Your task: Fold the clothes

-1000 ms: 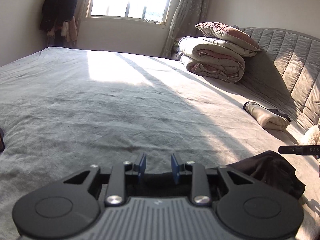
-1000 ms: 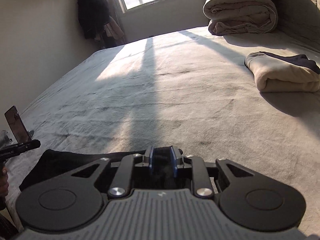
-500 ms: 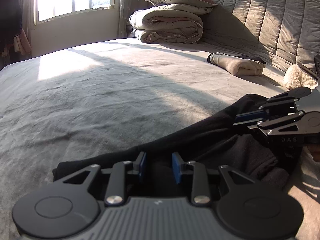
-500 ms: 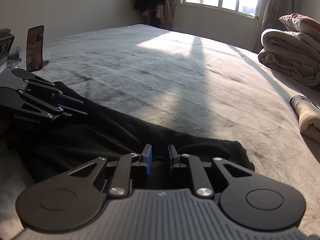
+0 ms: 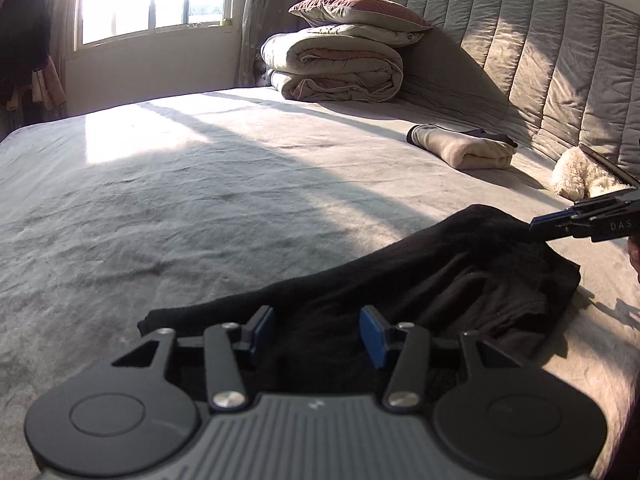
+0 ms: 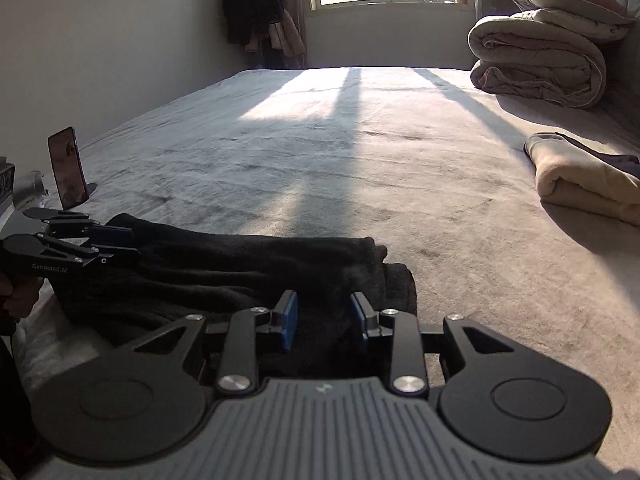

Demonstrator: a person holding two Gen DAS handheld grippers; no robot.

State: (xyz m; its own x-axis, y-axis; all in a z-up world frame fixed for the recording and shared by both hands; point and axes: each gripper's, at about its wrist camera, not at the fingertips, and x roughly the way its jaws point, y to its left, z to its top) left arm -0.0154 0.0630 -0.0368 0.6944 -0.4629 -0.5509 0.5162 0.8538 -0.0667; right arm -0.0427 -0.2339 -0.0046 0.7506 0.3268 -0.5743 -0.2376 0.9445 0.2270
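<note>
A black garment [image 5: 460, 280] lies bunched in a long, low heap along the near edge of the grey bed [image 5: 200, 200], stretching from one gripper to the other. The left gripper [image 5: 317, 330] sits over the garment's left end with its blue pads [image 5: 262, 326] well apart and the jaws opening; dark cloth lies between and under them, but the pads do not press on it. In the right wrist view the right gripper [image 6: 323, 322] is at the garment's right end, where the cloth is rolled into a thick fold; its jaws are also opening, standing somewhat apart, with black fabric between them and no clamp on it that can be seen. Each camera catches the other tool from the side, its fingertips meeting the cloth's upper edge. Farther right on the bed lies a folded cream garment [image 5: 468, 150] with something dark on top. A folded quilt [image 5: 336, 68] with a pillow [image 5: 356, 8] on it sits at the far right by the padded headboard [image 5: 540, 60]. A phone [image 6: 68, 170] stands upright at the bed's left edge.
</note>
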